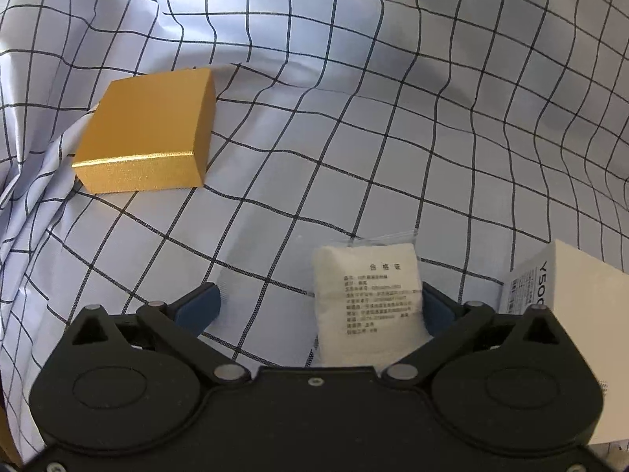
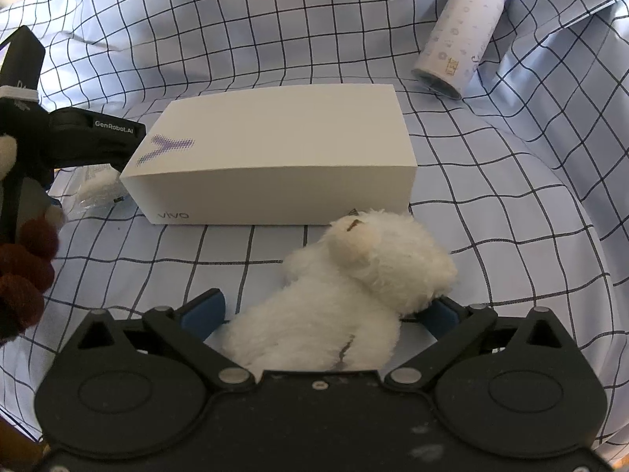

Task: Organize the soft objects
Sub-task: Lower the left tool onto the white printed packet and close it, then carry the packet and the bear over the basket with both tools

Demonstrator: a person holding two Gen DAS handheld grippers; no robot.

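Your left gripper (image 1: 320, 306) stands with jaws spread wide over a wrinkled pale-blue cloth with a dark grid (image 1: 354, 137). A white fabric pack sealed in clear plastic with a printed label (image 1: 367, 299) lies on the cloth between the fingers, close against the right blue pad, clear of the left one; nothing is gripped. A flat gold cardboard box (image 1: 149, 133) sits well apart, up and to the left.

Your right gripper (image 2: 328, 310) is likewise released, its jaws wide. A fluffy white plush toy (image 2: 346, 291) lies between them, just in front of a long white cardboard phone box (image 2: 271, 149). A lilac cylindrical bottle with a purple cap (image 2: 464, 31) lies tipped beyond it.
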